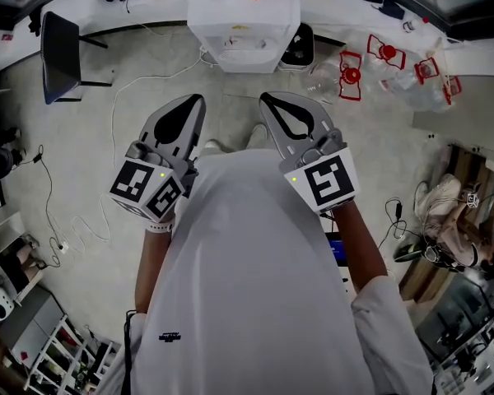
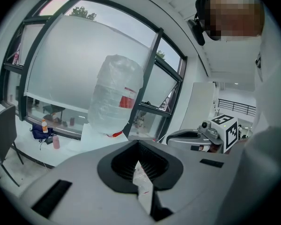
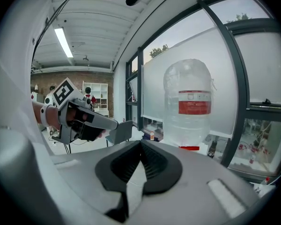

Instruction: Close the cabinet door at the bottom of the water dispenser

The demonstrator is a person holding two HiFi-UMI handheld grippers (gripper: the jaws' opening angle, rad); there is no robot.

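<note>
Jaws first: left gripper [image 1: 198, 99] has its tips pressed together with nothing between them. Right gripper [image 1: 264, 98] is the same, closed and empty. Each gripper view backs this up; I see only background through the slot behind the tips.

Water dispenser [image 1: 243, 23] is white and sits straight ahead of both grippers, with a clear water bottle [image 2: 116, 100] carrying a red label on top. The grippers are side by side and slightly apart, both pointing at the dispenser. They are well short of it, with bare floor [image 1: 230, 109] in between, and neither touches it.

I can't make out the cabinet door at the dispenser's bottom in any view. The head view gives only the dispenser's top and upper front, and the gripper views mainly show the bottle. So I can't tell whether it is open or closed.

Around the dispenser:
- A dark chair [image 1: 62, 56] stands to its left.
- A white cable [image 1: 113, 138] trails across the floor from its left side.
- Red-framed items [image 1: 351, 76] lie on the floor to its right.
- A dark-framed window [image 2: 61, 69] is behind it.
</note>
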